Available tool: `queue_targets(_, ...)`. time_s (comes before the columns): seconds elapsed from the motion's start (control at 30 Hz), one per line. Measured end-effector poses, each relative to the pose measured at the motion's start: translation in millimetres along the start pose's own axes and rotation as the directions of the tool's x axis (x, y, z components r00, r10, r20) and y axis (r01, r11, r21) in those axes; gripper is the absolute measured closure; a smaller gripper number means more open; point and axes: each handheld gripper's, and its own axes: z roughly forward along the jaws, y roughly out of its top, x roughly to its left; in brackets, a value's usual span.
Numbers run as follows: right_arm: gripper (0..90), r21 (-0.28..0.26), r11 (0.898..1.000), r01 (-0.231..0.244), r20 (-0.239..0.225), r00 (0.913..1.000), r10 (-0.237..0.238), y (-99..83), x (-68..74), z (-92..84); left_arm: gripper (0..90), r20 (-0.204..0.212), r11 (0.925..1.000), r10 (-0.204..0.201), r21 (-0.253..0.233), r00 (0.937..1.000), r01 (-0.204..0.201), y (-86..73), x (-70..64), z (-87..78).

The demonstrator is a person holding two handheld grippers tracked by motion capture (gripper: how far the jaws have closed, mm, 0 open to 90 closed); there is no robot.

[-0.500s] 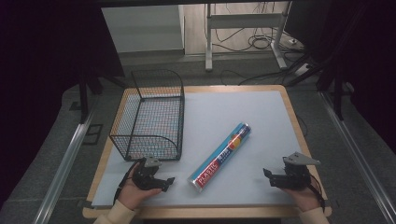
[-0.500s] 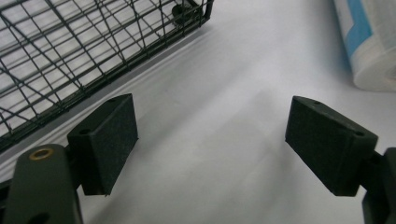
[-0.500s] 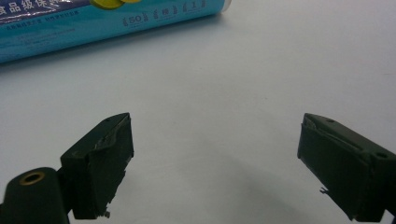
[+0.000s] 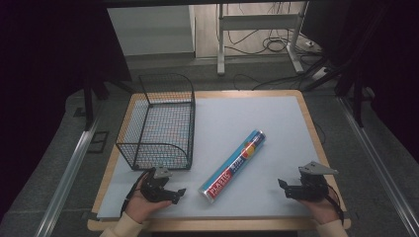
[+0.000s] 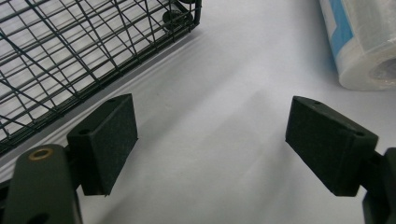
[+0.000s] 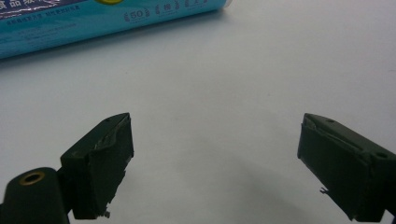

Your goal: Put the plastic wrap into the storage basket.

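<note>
1. Our left gripper (image 4: 179,192) sits at the near edge of the surface (image 4: 276,123), just on the near left side of the roll; its jaws stand wide apart with nothing between them, and only bare surface shows between the two black pads (image 5: 105,140) in the left gripper view.
2. Our right gripper (image 4: 282,186) rests at the near edge too, well to the right of the roll's near end. Its jaws are spread wide and empty, with blank surface between the pads (image 6: 100,163) in the right gripper view.
3. We hold each gripper in one hand: the left hand (image 4: 141,207) and the right hand (image 4: 323,207) come in from the near side, and both grippers point inward toward the roll.
4. We see the roll (image 4: 233,165), a long blue tube with a red band printed "PLASTIC" at its near end, lying flat on the surface between the two grippers. It runs on a slant, near end toward our left gripper, far end farther off and to the right. Neither gripper touches it.
5. We find the wire basket (image 4: 163,123) left of the roll and beyond our left gripper, standing upright on the surface with its near wall close to that gripper but apart from it.
6. Beyond the roll, past the far edge of the surface, cables (image 4: 267,47) lie on the floor among the legs of a metal frame (image 4: 220,44).
</note>
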Motion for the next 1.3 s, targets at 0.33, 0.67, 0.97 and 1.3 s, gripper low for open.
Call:
queue_targets(0.33,10.8,0.004,1.000,0.005,-0.007,1.0000,-0.005,0.0,0.9,0.7,16.9,-0.002,0.9997,0.022,-0.010,0.9997,-0.022,4.1,-4.0,-7.4)
queue_targets(0.67,10.8,0.001,1.000,0.000,-0.020,0.9998,0.000,0.1,-0.5,-0.1,17.9,0.027,0.9991,0.003,-0.043,0.9996,-0.002,18.8,-14.1,-22.5)
queue_targets(0.97,10.4,-0.008,1.000,0.005,-0.016,0.9999,-0.005,0.5,-0.7,-1.8,18.7,0.050,0.9988,-0.009,-0.047,0.9987,0.011,32.1,-22.7,-32.6)
queue_targets(1.3,10.3,-0.016,1.000,0.013,-0.011,0.9999,-0.014,0.7,0.3,-1.9,18.9,0.056,0.9972,0.038,-0.067,0.9977,-0.034,47.5,-35.3,-35.4)
